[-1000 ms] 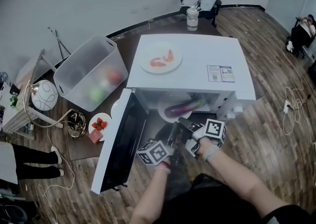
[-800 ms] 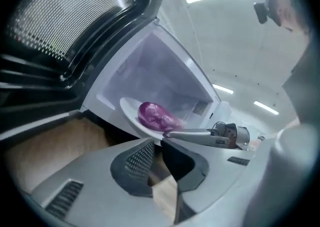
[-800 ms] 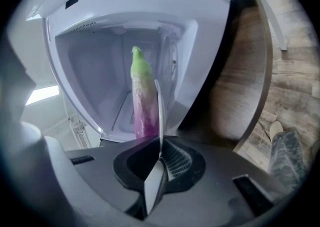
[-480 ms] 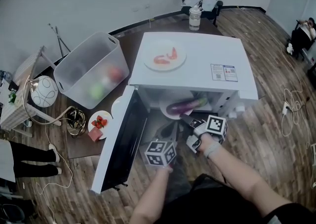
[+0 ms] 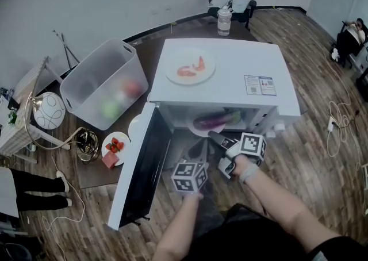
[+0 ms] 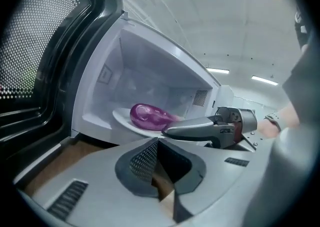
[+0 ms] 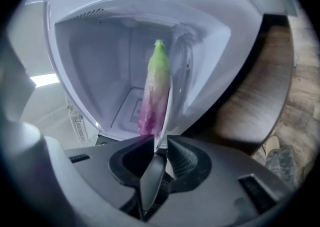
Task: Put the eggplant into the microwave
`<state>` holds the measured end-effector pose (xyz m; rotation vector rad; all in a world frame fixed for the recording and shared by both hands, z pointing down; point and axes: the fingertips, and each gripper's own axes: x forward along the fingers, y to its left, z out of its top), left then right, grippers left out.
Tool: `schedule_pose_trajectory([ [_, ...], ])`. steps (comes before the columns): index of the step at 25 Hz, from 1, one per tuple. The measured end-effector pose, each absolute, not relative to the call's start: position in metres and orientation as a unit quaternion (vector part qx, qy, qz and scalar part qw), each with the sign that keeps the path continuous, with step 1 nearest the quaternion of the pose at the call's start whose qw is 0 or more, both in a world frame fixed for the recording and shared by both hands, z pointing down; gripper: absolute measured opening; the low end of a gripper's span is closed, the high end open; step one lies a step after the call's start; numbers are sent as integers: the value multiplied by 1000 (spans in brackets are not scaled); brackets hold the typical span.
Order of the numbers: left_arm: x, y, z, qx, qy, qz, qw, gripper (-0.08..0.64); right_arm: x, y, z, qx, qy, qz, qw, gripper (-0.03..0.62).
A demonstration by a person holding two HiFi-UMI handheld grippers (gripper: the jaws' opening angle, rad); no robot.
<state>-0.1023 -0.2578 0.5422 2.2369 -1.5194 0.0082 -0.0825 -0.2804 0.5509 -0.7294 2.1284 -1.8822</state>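
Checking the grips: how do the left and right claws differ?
The left claw is shut on nothing; the right claw is clamped on the plate rim. The left claw hangs back; the right claw reaches the microwave mouth. Both point into the microwave.

From the person's head, the head view looks steeply down on the white microwave (image 5: 224, 76), its open door (image 5: 141, 168) and the wood floor (image 5: 322, 156) around it. The left gripper view sits low and close at the door side, facing into the cavity. The right gripper view, rolled sideways, peers in closer. All three share the eggplant (image 5: 215, 121) on its plate (image 6: 120, 117) inside.
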Motion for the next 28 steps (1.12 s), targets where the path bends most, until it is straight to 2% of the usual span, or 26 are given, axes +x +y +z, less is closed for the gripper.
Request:
schedule_pose_trajectory([
  [9,-107,-265,543,802,-555,4,220,2,-74,-271,549,-256,776,-573,53,81],
  [13,-107,-269,544,801,-556,7,221,2,-70,-269,548,-272,810,-520,14,0],
  [19,-105,-274,545,804,-552,15,220,2,-81,-271,543,-279,857,-425,-79,0],
  [28,-104,-284,547,810,-542,28,222,2,-87,-284,544,-284,849,-441,-70,-2],
])
